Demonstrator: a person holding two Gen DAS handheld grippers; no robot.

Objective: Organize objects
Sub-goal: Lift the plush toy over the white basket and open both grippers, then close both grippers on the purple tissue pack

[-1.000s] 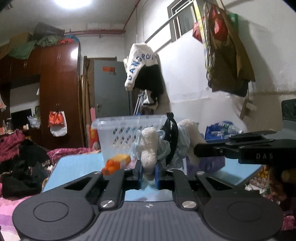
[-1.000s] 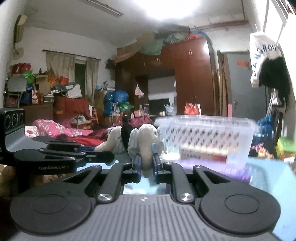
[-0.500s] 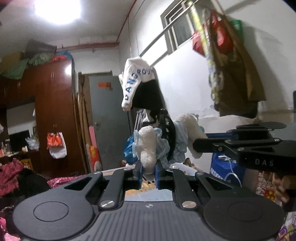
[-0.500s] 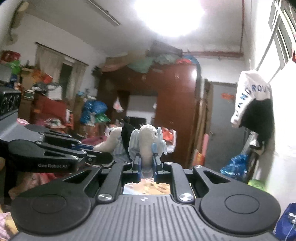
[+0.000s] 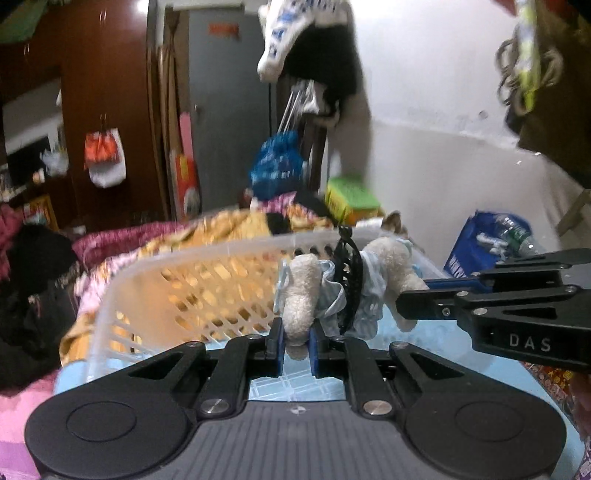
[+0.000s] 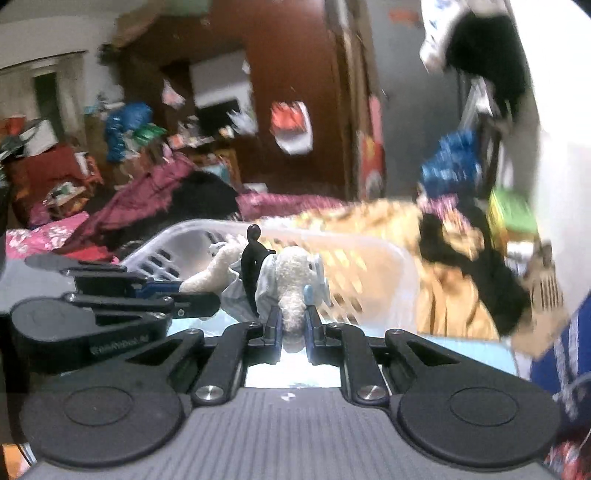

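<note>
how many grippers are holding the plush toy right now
2. The left gripper pinches one cream limb of the plush toy over the white basket; the right gripper pinches the limb at its other end.

Two hand-held grippers are in view: the left one [image 5: 297, 345] and the right one [image 6: 293, 326], each with two fingers closed on the same thing. That thing is one plush toy [image 5: 301, 295], cream with pale blue cloth and one black clip [image 5: 349, 273] across its middle. Just beyond the fingers stands one white basket [image 5: 155, 280] on one pale blue bench [image 5: 436, 347]. To the right of the left hand-held gripper lies one blue bag [image 5: 480, 247] with at least two bottles [image 5: 515, 232] in it; blur prevents a firmer count. Farther ahead hang one white garment [image 5: 295, 29] and one black garment [image 5: 325, 62]. One orange-and-white bag [image 5: 105, 157] hangs on the one brown wardrobe [image 5: 103, 92] beyond.
</note>
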